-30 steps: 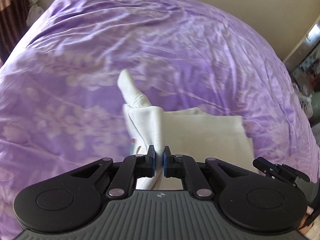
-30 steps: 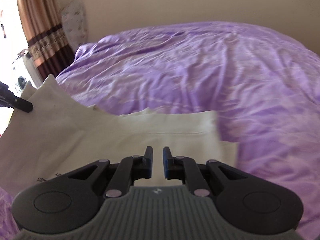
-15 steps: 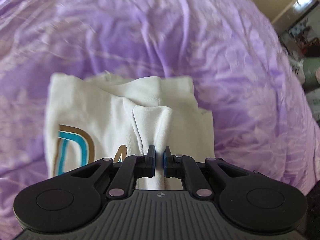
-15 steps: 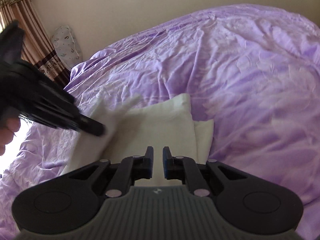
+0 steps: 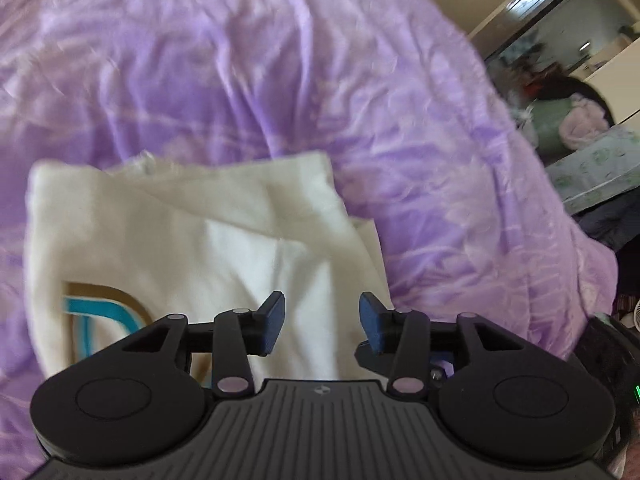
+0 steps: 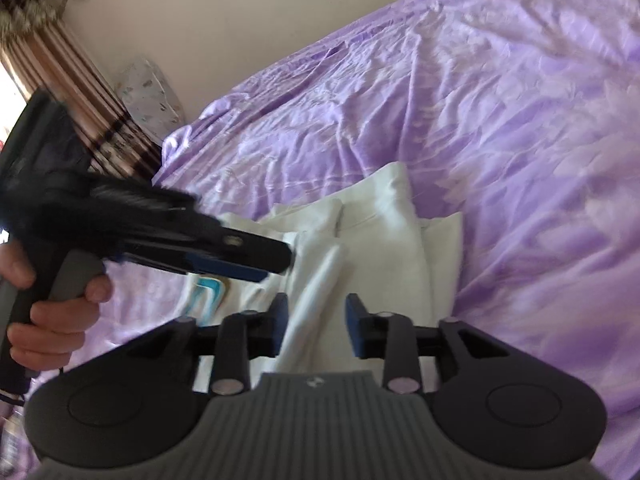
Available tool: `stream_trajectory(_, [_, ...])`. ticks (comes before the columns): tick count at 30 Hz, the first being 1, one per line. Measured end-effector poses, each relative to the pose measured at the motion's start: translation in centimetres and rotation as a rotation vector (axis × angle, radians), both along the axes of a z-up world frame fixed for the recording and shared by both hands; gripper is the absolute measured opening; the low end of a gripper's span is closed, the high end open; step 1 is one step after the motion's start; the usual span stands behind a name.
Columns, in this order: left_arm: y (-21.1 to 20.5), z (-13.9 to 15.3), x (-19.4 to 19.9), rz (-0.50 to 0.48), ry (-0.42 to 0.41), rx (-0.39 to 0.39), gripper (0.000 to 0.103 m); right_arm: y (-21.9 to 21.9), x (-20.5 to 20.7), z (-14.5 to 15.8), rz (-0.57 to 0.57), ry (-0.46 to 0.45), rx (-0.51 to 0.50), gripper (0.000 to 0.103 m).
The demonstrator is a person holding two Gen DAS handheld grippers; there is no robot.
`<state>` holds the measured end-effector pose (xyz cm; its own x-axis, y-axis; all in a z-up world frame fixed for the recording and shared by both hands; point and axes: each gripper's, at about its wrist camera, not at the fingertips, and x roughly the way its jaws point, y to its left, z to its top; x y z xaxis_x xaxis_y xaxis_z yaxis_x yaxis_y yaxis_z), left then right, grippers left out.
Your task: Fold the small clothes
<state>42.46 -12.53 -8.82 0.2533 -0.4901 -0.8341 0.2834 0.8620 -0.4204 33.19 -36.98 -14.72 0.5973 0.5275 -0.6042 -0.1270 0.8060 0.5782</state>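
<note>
A small cream shirt (image 5: pixel 192 248) with a teal and gold letter print (image 5: pixel 100 312) lies partly folded on the purple bedspread (image 5: pixel 280 80). My left gripper (image 5: pixel 322 324) is open just above its near right part, holding nothing. In the right wrist view the same shirt (image 6: pixel 384 232) lies bunched with a rolled sleeve (image 6: pixel 320 292). My right gripper (image 6: pixel 316 324) is open over that sleeve. The left gripper (image 6: pixel 280 258) shows there from the side, over the shirt's left part.
The purple bedspread (image 6: pixel 480 100) covers the bed all around the shirt. A striped curtain (image 6: pixel 80 92) and a patterned pillow (image 6: pixel 148 92) stand at the far left. Cluttered furniture (image 5: pixel 580 128) lies beyond the bed's right edge.
My left gripper has opened and let go of the fold of shirt it held. My right gripper has opened too. The shirt now lies folded over on the bed.
</note>
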Motion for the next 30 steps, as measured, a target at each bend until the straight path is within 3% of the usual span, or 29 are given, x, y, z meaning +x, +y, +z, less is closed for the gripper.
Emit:
stream_trajectory(3, [3.1,0.7,-0.1,0.045,-0.068,0.027,0.053,-0.5,1.3,-1.3,-0.02,0.078,0.117,0.033])
stream_trajectory(6, [5.9,-0.2,0.3,0.096,-0.078,0.047,0.053,-0.6,2.7,-3.4,-0.033,0.185,0.228,0.033])
stream_trajectory(10, [9.0,-1.3,0.2,0.151,-0.087,0.054,0.053,0.2,3.8,-5.1,-0.033,0.253,0.272,0.03])
stream_trajectory(11, [9.5,-1.5,0.1,0.158,-0.096,0.062,0.053,0.4,4.0,-5.2,-0.032,0.255,0.274,0.023])
stream_trajectory(12, [10.0,-1.6,0.0,0.168,-0.105,0.066,0.053,0.7,4.2,-5.3,-0.035,0.251,0.269,0.011])
stream_trajectory(14, [11.1,-1.7,-0.2,0.192,-0.111,0.063,0.053,1.1,4.4,-5.1,-0.05,0.23,0.251,0.004])
stream_trajectory(17, [12.3,-1.8,-0.6,0.209,-0.133,0.056,0.053,1.9,4.2,-3.5,-0.033,0.172,0.224,0.003])
stream_trajectory(22, [13.1,-1.8,-1.0,0.217,-0.174,0.077,0.052,4.4,4.2,2.6,0.037,-0.002,0.081,0.002])
stream_trajectory(25, [13.1,-1.9,-1.0,0.216,-0.18,0.055,0.05,4.1,3.9,5.5,0.034,-0.073,0.06,0.002])
stream_trajectory(28, [12.6,-2.2,-0.9,0.198,-0.183,0.043,0.05,2.6,3.2,6.1,-0.001,-0.089,-0.005,0.002])
stream_trajectory(30, [12.0,-2.7,-0.8,0.182,-0.186,0.049,0.05,0.9,3.5,4.7,-0.056,-0.051,-0.022,0.002])
